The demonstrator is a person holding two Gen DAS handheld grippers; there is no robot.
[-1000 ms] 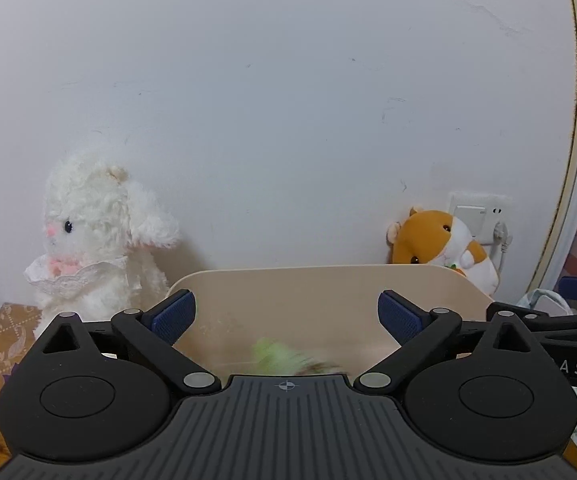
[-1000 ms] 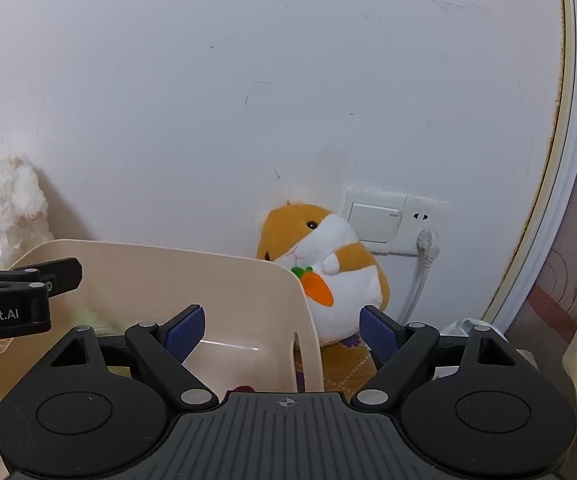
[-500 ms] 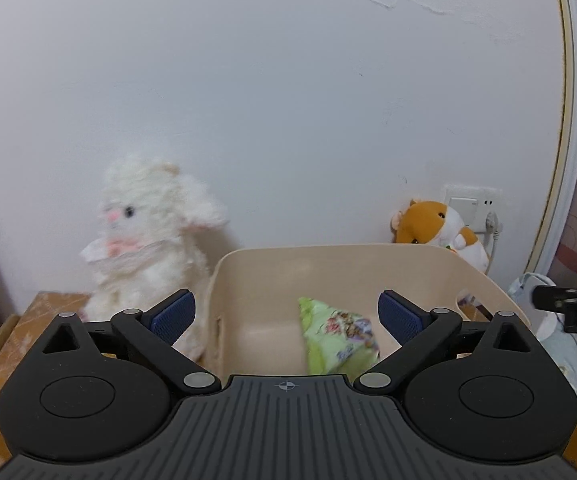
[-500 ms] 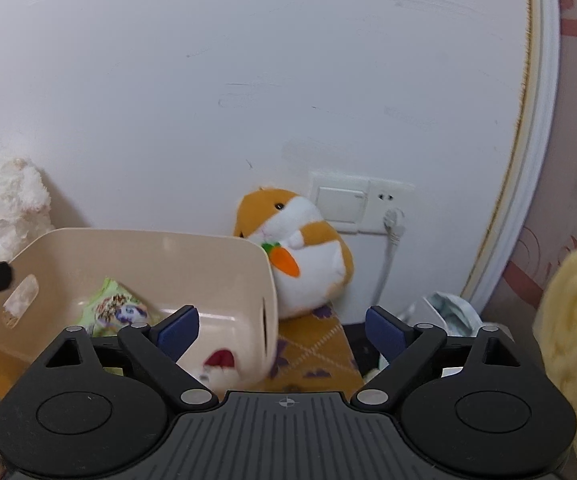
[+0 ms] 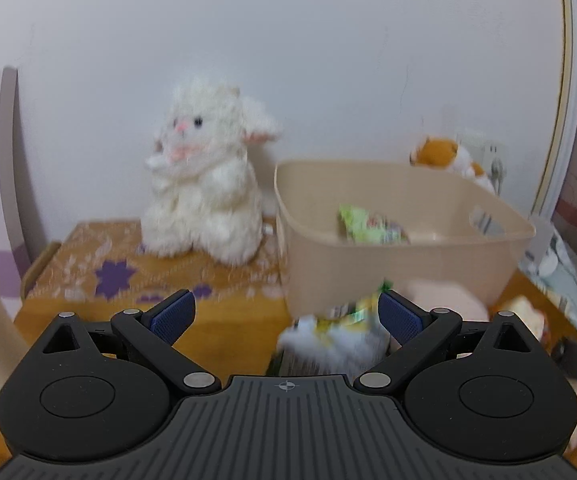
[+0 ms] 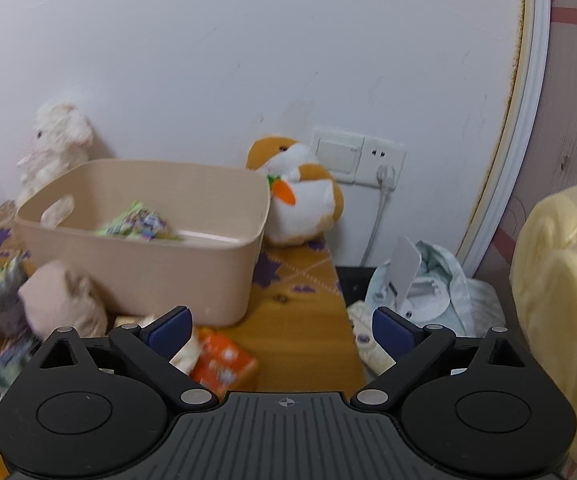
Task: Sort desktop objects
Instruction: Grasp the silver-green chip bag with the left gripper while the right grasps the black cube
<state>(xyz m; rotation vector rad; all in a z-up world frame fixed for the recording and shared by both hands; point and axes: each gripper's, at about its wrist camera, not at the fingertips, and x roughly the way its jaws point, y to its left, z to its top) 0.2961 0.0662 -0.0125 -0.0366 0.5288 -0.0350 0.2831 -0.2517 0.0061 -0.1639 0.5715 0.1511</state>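
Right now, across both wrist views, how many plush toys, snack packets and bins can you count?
Plush toys: 3 - white lamb, orange hamster, pink plush.
Snack packets: 3 clearly - green one in the bin, orange one, pale one by the left gripper; blurred ones at the far left uncounted.
Bins: 1 - beige bin.
Total: 7
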